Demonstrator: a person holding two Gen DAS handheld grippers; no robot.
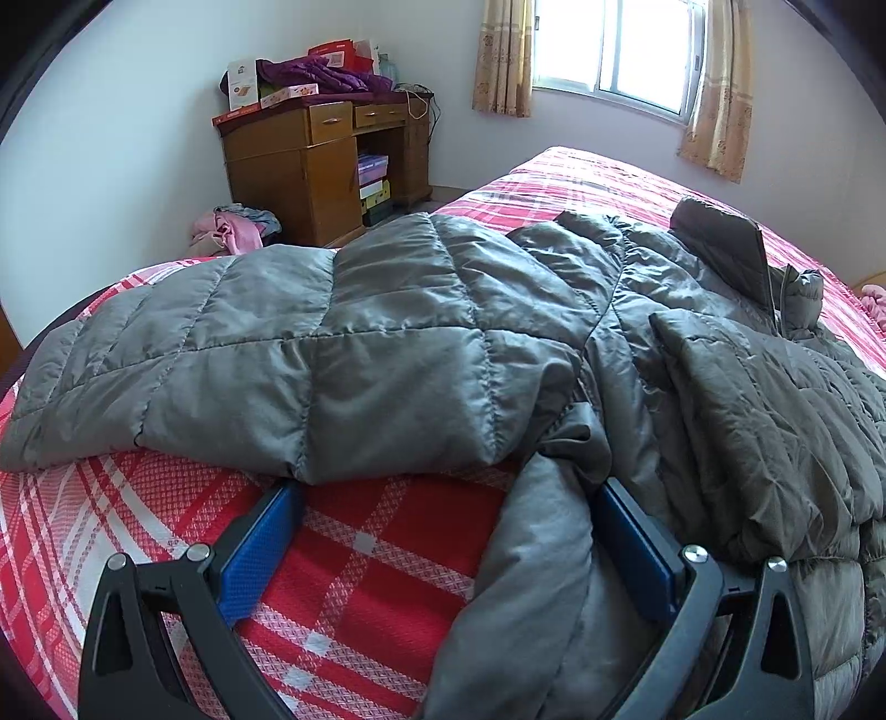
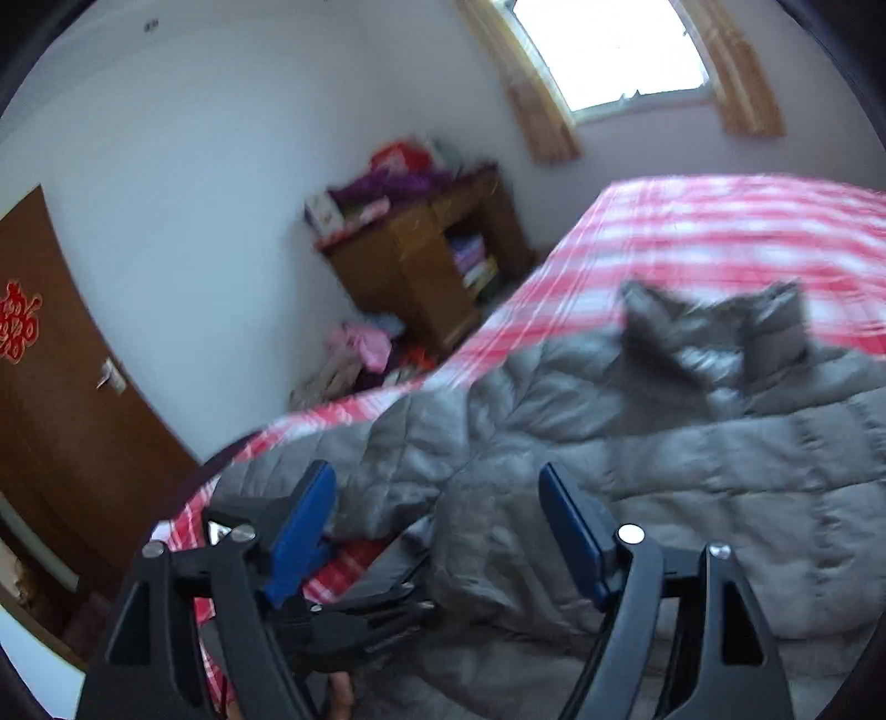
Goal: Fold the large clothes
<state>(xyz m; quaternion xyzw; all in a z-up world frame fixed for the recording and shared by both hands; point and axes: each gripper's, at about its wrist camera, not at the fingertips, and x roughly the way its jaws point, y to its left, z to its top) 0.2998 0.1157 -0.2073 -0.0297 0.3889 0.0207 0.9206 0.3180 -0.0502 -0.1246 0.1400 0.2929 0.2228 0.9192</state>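
A large grey quilted jacket [image 1: 421,343] lies spread across the red plaid bed [image 1: 354,565], its collar [image 1: 720,249] toward the far right. A sleeve is folded over the body. My left gripper [image 1: 447,487] is open and wide at the jacket's near edge. A fold of grey cloth [image 1: 531,581] lies between its blue pads [image 1: 260,554], loose against the right one. In the blurred right wrist view, my right gripper [image 2: 436,471] is open above the jacket [image 2: 637,454], its pads [image 2: 570,531] clear of the cloth. The left gripper's black frame [image 2: 365,609] shows below it.
A wooden desk [image 1: 326,149] piled with boxes and purple cloth stands against the far wall. A heap of pink clothes [image 1: 238,224] lies on the floor beside it. A curtained window [image 1: 614,50] is behind the bed. A brown door [image 2: 55,387] is at the left.
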